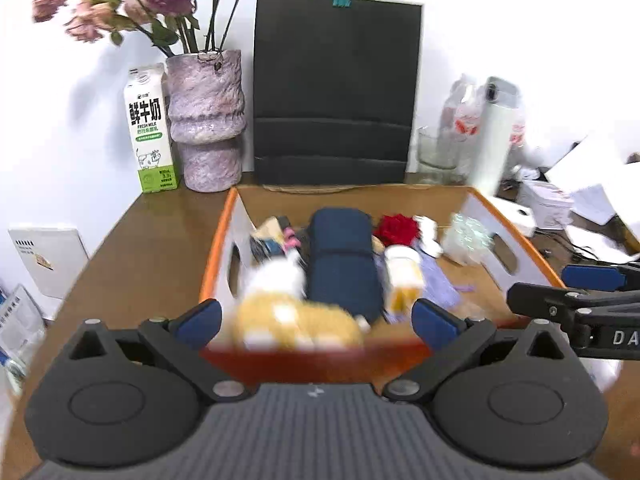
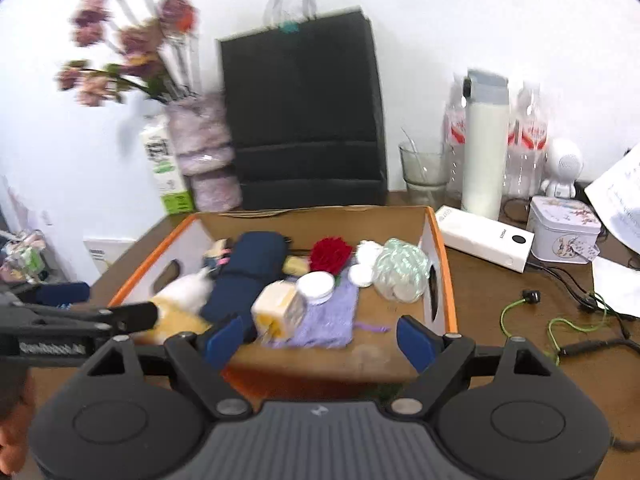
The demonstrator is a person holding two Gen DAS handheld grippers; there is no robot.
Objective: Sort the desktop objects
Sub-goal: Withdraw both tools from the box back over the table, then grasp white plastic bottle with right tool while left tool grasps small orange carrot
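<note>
Both our grippers, left gripper [image 1: 316,320] and right gripper [image 2: 320,342], gape empty before the cardboard box [image 2: 440,240]; only the right view shows the power bank [image 2: 484,242] beside it.

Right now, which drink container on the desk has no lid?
The clear glass cup beside the white thermos; its top is open, the bottles' tops are closed.

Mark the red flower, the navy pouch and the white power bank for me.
red flower [image 2: 330,254], right wrist view, middle of its petals.
navy pouch [image 2: 248,270], right wrist view, centre of its fabric body.
white power bank [image 2: 482,237], right wrist view, top face.
</note>
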